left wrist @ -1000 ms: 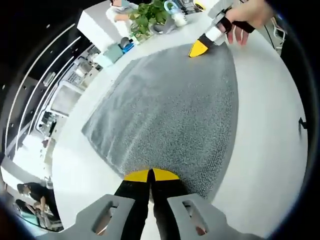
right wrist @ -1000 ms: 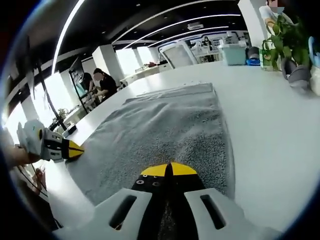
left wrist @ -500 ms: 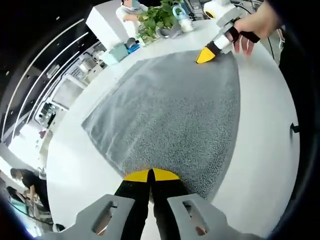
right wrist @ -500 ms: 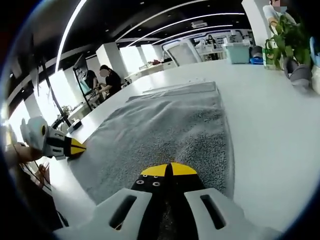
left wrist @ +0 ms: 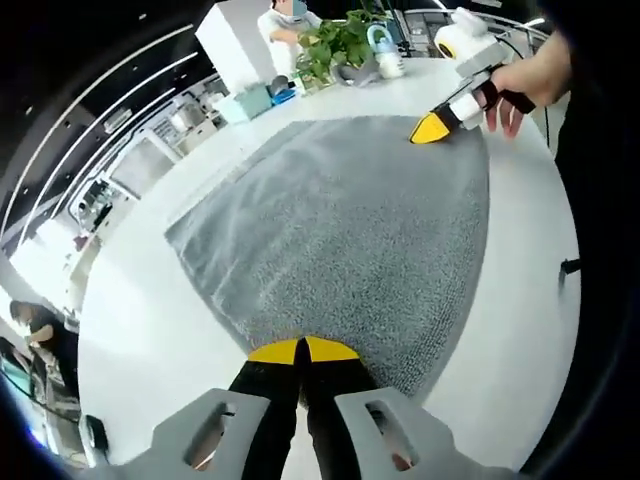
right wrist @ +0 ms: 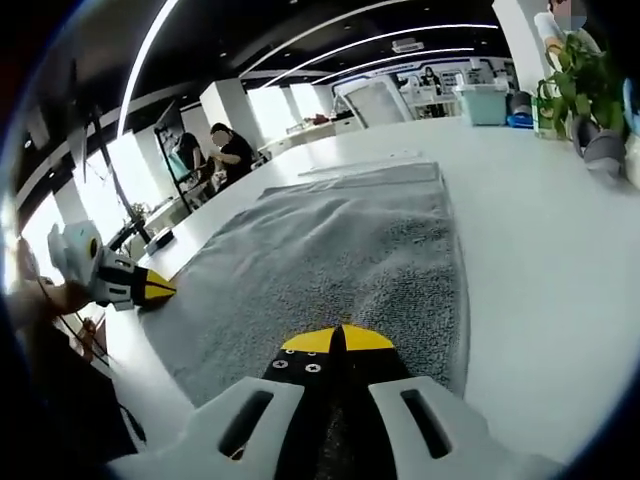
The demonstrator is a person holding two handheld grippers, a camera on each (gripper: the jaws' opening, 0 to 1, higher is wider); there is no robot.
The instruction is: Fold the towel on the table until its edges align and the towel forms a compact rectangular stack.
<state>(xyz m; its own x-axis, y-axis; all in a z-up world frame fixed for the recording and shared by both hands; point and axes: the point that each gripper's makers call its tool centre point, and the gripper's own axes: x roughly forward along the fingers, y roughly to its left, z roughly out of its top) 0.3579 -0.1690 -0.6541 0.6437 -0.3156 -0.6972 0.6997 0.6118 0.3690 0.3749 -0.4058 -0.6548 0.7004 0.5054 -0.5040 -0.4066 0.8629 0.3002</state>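
**Both tongs pinched on the near corners of one grey towel**

Across the middle of both views, a single grey towel (left wrist: 340, 230) lies spread flat on the white table (left wrist: 150, 330), one layer, unfolded.

Containers sit at the upper edge of the left gripper view: a pot holding a green plant (left wrist: 345, 45), a teal box (left wrist: 245, 102) whose contents cannot be made out, and a small bottle (left wrist: 385, 55) beside the plant. In the right gripper view the plant (right wrist: 585, 70) stands at the upper right.

At bottom centre of the left gripper view, the left gripper (left wrist: 301, 350) has its yellow tips closed together on the towel's near edge. The right gripper (right wrist: 338, 340) is likewise pressed closed on the towel's edge at bottom centre of its own view. Each appears in the other's view, at a corner of the towel: the right one at upper right, held by a hand (left wrist: 525, 85), the left one at middle left.

Two grippers, one towel, one plant.
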